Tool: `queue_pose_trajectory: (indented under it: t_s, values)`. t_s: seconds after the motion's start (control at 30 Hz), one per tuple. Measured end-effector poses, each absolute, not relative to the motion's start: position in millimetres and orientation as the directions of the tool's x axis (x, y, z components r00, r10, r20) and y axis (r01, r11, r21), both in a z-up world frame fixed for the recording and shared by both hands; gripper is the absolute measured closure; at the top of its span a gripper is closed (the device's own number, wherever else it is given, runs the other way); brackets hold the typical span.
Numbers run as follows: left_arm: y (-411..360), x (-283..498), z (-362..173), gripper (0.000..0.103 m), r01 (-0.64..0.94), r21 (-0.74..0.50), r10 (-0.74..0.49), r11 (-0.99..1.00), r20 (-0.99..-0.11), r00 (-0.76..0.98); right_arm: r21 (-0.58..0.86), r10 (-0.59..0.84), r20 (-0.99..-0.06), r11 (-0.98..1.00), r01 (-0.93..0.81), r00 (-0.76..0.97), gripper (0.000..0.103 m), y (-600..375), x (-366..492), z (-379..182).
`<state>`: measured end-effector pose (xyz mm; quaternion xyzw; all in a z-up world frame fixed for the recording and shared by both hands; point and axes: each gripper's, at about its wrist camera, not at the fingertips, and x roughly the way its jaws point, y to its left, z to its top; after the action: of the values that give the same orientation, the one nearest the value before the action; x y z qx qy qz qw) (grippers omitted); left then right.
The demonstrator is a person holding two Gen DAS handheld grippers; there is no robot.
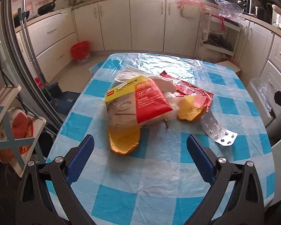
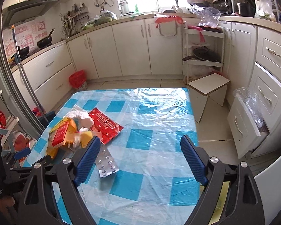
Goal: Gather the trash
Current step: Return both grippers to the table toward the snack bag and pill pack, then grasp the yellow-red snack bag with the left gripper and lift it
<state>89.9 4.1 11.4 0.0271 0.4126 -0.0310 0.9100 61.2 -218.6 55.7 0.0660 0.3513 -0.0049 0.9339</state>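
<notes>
A heap of trash lies on the blue-checked tablecloth (image 1: 159, 178): a yellow-and-red package (image 1: 140, 101) on white crumpled paper (image 1: 164, 83), two orange peels (image 1: 124, 140) (image 1: 192, 110), a red foil wrapper (image 1: 193, 91) and a silver blister pack (image 1: 218, 131). My left gripper (image 1: 140, 150) is open and empty, just short of the near peel. My right gripper (image 2: 140, 150) is open and empty above the table; the blister pack (image 2: 106, 164) lies by its left finger, the heap (image 2: 69, 131) and red wrapper (image 2: 105, 125) further left.
White kitchen cabinets (image 2: 131, 46) ring the room. A red-lined bin (image 2: 77, 79) stands on the floor at the far left. A small white stool (image 2: 208, 91) and a bin with a clear liner (image 2: 251, 112) stand right of the table. A shelf rack (image 1: 13, 127) is at the left.
</notes>
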Motion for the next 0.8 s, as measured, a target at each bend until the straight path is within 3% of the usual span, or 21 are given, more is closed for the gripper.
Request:
queue_pose_trajectory:
  t_s: [0.17,0.43,0.7,0.77,0.8]
  values:
    - [12.6,99.2,-2.0,0.008,0.068,0.064,0.005,0.996,-0.766,0.642,0.078,0.055,-0.698,0.997,0.0,0.714,0.019,-193.2,73.2,40.3]
    - [-12.8,114.1,-15.1,0.008,0.065,0.341,0.197,0.938,-0.679,0.708,0.067,0.07,-0.72,0.997,-0.032,0.691,0.019,-180.4,77.3,28.9]
    - [-45.1,123.5,-25.0,0.008,0.153,0.47,0.207,0.869,-0.629,0.749,0.1,0.089,-0.718,0.995,-0.024,0.69,0.018,-189.0,75.0,30.0]
    - [-49.6,126.2,-25.4,0.014,0.164,0.487,0.198,0.858,-0.608,0.769,0.103,0.091,-0.717,0.994,-0.024,0.691,0.018,-190.0,75.1,30.4]
    - [-50.2,127.4,-25.8,0.023,0.177,0.479,0.185,0.86,-0.615,0.767,0.105,0.092,-0.717,0.994,-0.023,0.691,0.018,-190.9,75.2,30.4]
